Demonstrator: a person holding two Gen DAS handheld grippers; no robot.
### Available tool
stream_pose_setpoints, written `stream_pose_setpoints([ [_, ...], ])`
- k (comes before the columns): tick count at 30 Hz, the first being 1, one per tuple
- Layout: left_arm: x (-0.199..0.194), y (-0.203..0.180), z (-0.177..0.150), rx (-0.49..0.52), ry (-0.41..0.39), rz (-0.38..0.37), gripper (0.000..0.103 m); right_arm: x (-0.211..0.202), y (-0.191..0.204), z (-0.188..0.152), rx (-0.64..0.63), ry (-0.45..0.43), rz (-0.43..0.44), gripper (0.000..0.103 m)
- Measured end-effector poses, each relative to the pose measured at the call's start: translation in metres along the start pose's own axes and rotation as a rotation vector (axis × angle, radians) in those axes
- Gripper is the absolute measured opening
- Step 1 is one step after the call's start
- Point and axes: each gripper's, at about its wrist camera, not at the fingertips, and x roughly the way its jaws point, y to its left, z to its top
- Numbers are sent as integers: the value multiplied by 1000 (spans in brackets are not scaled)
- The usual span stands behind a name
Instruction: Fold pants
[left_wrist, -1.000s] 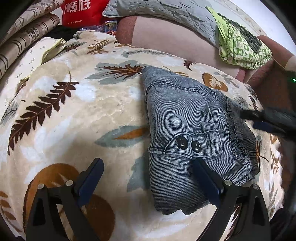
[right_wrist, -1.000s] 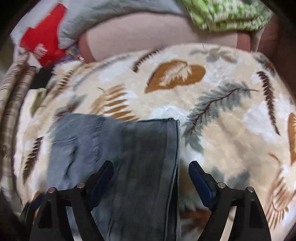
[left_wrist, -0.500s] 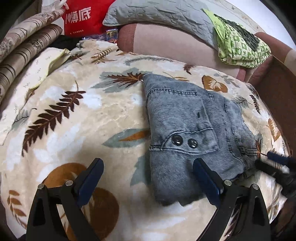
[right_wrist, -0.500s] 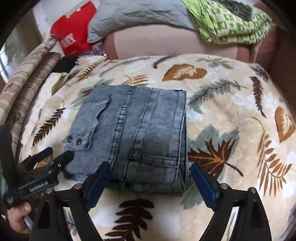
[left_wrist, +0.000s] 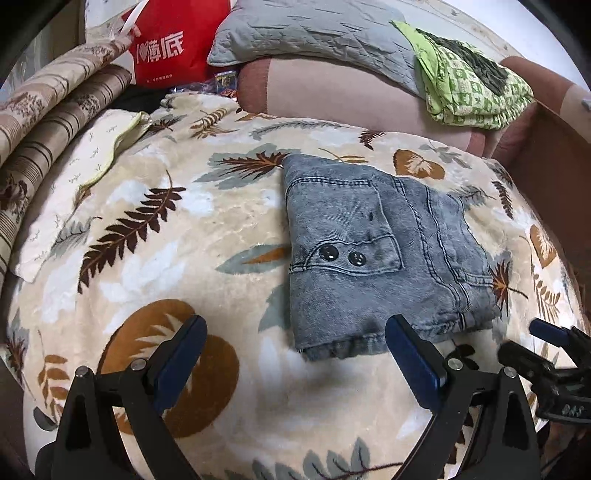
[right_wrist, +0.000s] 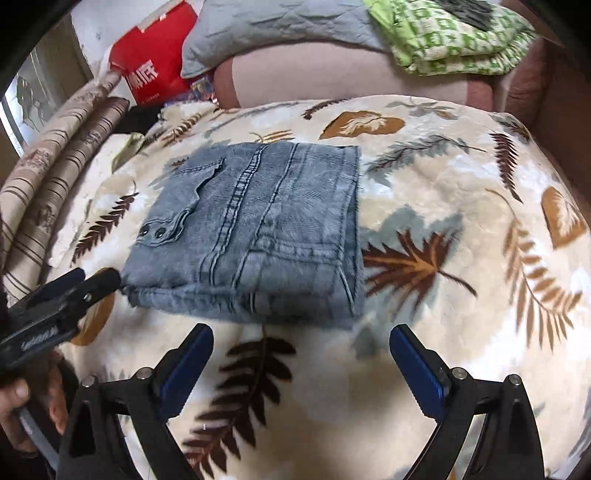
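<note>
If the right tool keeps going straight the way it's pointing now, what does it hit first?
Probably the leaf-print blanket just short of the folded jeans. The right tool stands open and empty, angled down at the bare fleece in front of the denim's near edge, though depth is hard to judge.

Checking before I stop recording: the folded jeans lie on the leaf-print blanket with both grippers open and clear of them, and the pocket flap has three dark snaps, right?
Nearly. The pocket flap has two dark snaps, not three, as the left wrist view shows. Otherwise yes: the folded jeans lie on the leaf-print blanket, with the left gripper and right gripper open and clear of them.
</note>
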Motion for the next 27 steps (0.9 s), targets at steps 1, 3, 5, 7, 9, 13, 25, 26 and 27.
stream_pose_setpoints([
  [1,-2,-2,-2,4,0,6,97,-3,-1,-7,0,-11,-5,98],
  [3,-4,-5,-5,-5,2,22,97,-7,-5,-22,-20,-17,-9,98],
  [5,-4,-8,-10,-20,10,35,97,-1,-5,-37,-65,6,-37,102],
  [7,-2,-11,-14,-26,26,53,97,2,-9,-42,-95,12,-64,103],
  [9,2,-16,-17,-14,58,66,97,-3,-9,-46,-130,-11,-93,103],
  [13,-1,-24,-20,13,49,81,97,-18,-4,-47,-186,-69,-138,103],
  [25,-17,-35,-13,52,-11,42,97,-31,-2,-24,-185,-62,-127,103],
  [26,-17,-34,-12,53,-11,47,97,-31,-1,-22,-184,-59,-125,103],
  [27,-18,-34,-11,56,-14,49,97,-31,1,-19,-183,-58,-121,103],
])
